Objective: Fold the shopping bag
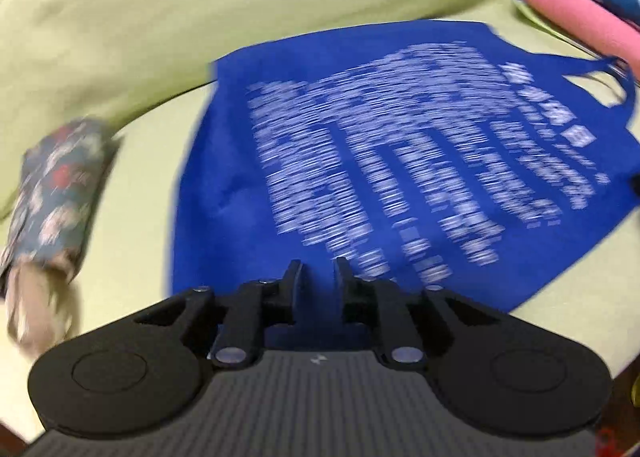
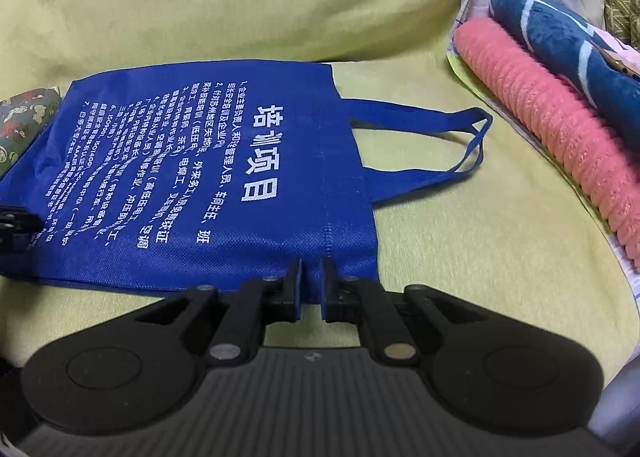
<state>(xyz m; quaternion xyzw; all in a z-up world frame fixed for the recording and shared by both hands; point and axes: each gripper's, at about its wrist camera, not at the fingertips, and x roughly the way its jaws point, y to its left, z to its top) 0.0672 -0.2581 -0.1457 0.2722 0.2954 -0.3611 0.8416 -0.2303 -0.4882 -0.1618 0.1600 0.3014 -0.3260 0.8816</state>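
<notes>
- A yellow-green sheet (image 2: pixel 460 225) covers the surface I work over; I cannot tell whether a bed or a counter lies beneath.
- One blue shopping bag (image 2: pixel 208 177) lies flat on it, unfolded, of woven-looking fabric with white Chinese print. Its two handle loops (image 2: pixel 472 137) lie stacked, pointing toward the towels.
- Two rolled towels sit near the handles: one pink towel (image 2: pixel 560 161), ribbed, touching one navy towel (image 2: pixel 580 57) with pale stripes.
- One floral pouch (image 1: pixel 52 193) lies just beside the bag's bottom end.
- My right gripper (image 2: pixel 310 269) is over the bag's near edge, jaws a narrow gap apart, holding nothing I can see.
- My left gripper (image 1: pixel 318 269), in a motion-blurred view, is over the bag's edge, jaws slightly apart, empty.
</notes>
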